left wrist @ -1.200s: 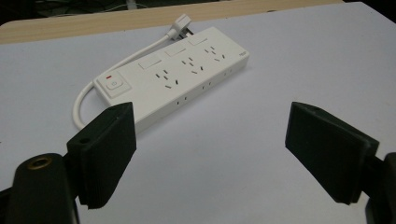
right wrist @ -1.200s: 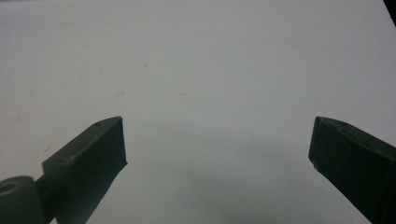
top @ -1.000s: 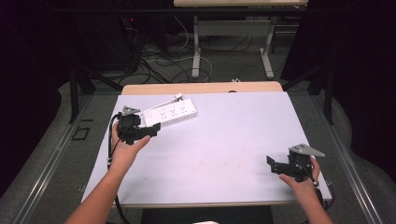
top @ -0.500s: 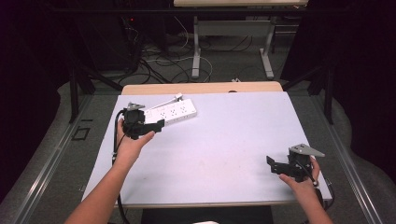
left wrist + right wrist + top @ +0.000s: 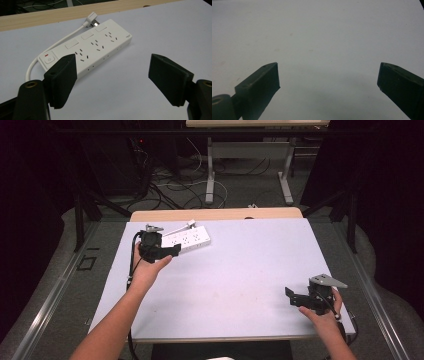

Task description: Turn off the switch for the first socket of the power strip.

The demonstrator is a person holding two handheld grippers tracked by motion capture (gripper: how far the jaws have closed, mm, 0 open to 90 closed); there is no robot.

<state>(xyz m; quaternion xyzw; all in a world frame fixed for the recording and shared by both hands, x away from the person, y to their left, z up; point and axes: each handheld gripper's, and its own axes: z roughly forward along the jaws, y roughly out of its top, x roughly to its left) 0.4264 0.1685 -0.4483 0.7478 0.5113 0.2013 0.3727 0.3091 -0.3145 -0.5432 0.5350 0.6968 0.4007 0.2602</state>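
Observation:
A white power strip [image 5: 187,240] [image 5: 87,47] lies at the far left of the table, its cord and plug [image 5: 91,21] curled behind it. My left gripper [image 5: 167,251] [image 5: 115,77] hovers just in front of the strip's switch end, jaws wide apart with nothing between them. Over by the table's front right corner, my right gripper [image 5: 292,297] [image 5: 328,85] is open above bare tabletop, pointing left.
The white table top [image 5: 240,270] ends in a wooden strip [image 5: 215,214] along its far edge. Behind it on the floor are cables and another table's legs [image 5: 210,170]. Dark curtains close off both sides.
My left gripper has moved forward and a little right, closer to the power strip. The right gripper has stayed in place.

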